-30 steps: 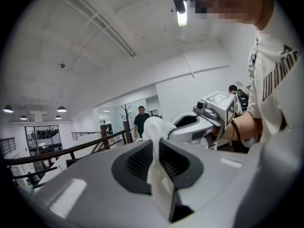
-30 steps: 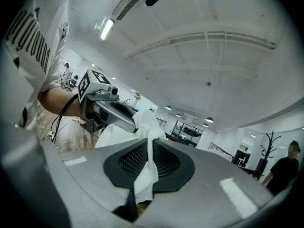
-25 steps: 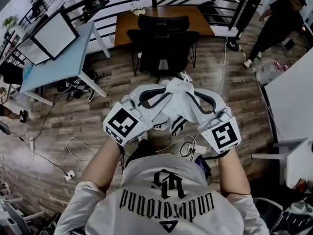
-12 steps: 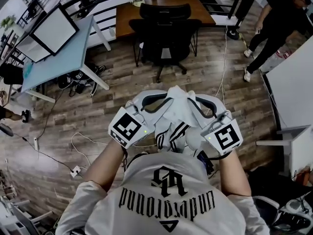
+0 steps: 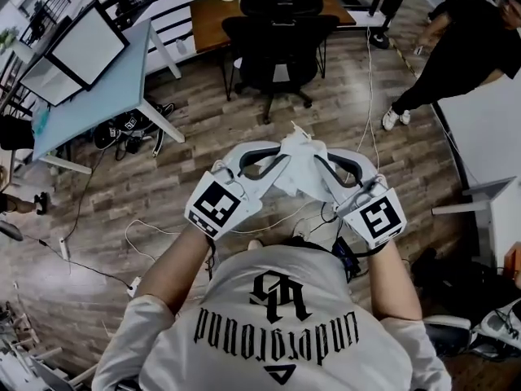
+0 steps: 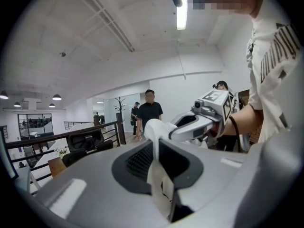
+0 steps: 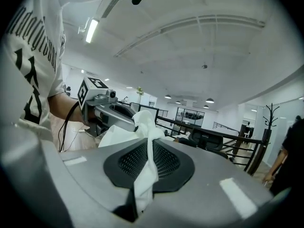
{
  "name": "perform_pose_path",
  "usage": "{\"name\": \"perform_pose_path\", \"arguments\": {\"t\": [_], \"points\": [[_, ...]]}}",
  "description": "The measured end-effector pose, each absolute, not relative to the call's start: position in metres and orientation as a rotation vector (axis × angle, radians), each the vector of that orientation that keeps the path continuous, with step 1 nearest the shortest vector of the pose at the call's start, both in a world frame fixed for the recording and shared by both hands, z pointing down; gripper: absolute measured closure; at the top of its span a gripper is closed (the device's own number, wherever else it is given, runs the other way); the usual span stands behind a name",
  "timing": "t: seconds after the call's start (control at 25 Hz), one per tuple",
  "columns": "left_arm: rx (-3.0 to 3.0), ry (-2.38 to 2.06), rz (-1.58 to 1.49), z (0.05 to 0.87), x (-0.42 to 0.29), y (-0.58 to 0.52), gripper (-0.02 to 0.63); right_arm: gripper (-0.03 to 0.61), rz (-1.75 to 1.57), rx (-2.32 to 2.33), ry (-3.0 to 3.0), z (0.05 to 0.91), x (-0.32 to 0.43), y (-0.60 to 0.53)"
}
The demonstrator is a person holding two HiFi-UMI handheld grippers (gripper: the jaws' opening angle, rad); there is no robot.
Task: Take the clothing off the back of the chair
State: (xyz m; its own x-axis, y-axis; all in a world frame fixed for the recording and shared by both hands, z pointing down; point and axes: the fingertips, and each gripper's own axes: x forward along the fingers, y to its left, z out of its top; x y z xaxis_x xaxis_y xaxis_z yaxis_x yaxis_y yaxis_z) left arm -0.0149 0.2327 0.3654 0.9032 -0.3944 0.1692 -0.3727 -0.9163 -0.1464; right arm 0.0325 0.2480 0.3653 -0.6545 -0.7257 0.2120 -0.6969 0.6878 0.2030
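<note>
A white garment (image 5: 299, 166) hangs bunched between my two grippers, in front of my chest and well away from the black office chair (image 5: 273, 43). My left gripper (image 5: 280, 156) is shut on its left part. My right gripper (image 5: 321, 161) is shut on its right part. In the left gripper view the cloth (image 6: 157, 179) runs pinched between the dark pads, with the right gripper (image 6: 205, 117) opposite. In the right gripper view a strip of cloth (image 7: 144, 172) is clamped the same way, the left gripper (image 7: 105, 109) is beyond it, and the chair (image 7: 209, 139) stands far off by the railing.
A light blue table (image 5: 110, 88) with monitors stands at the left, and a wooden desk (image 5: 244, 2) behind the chair. A person in black (image 5: 456, 59) walks at the upper right beside a white desk (image 5: 488, 129). Cables (image 5: 146, 235) lie on the wood floor.
Both grippers have drawn back from the chair with the garment, which is now bunched tighter; its striped hanging part no longer shows. The person in black has stepped closer.
</note>
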Motion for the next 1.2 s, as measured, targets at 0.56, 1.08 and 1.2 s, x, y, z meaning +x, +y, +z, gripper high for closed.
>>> {"name": "perform_pose_path", "arguments": {"t": [0.56, 1.08, 1.2], "points": [[-2.966, 0.600, -0.268, 0.370, -0.114, 0.268, 0.528, 0.547, -0.207, 1.118, -2.630, 0.366, -0.068, 0.284], [-2.994, 0.633, -0.235, 0.372, -0.144, 0.284, 0.528, 0.547, -0.187, 1.107, -2.637, 0.370, -0.099, 0.299], [-2.979, 0.632, -0.225, 0.374, -0.149, 0.283, 0.528, 0.547, -0.191, 1.105, -2.639, 0.372, -0.105, 0.300]]}}
